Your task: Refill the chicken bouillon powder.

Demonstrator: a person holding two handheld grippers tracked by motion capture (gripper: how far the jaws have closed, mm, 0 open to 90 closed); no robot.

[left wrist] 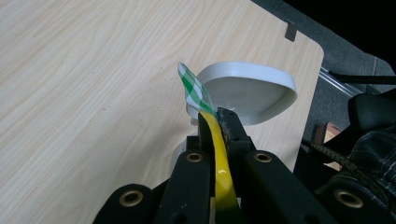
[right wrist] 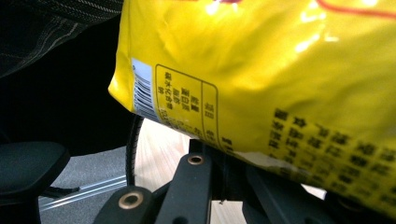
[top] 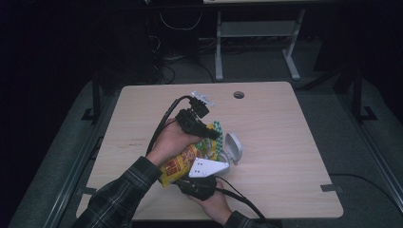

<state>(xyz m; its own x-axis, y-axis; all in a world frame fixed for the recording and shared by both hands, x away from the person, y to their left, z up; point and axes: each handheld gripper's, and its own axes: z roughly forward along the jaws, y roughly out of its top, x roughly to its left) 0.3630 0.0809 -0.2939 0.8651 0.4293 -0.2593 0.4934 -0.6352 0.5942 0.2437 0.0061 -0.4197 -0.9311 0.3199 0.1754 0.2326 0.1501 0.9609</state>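
Yellow bag: a glossy yellow plastic snack bag (top: 183,164) with a green-checked top edge, held above the pale wooden table (top: 275,137) between both grippers.
Left gripper (left wrist: 218,122): clamped on the bag's top seam.
Right gripper (right wrist: 223,151): pinching the bottom edge.
White container: a white plastic container with hinged lid (left wrist: 247,93) stands open just beside.
Risk: slick film may slip free, or the seam tear, if the hands pull apart.

A pale wood-grain worktop (top: 285,142) with rounded corners stands on a grey floor (top: 370,142). A round cable hole (top: 238,94) sits near its far edge. Strips of grey tape (top: 331,187) mark the near right edge and the near left corner. A white hinged container (top: 232,149) with its lid raised rests directly on the worktop, near the middle; what it holds is hard to tell.
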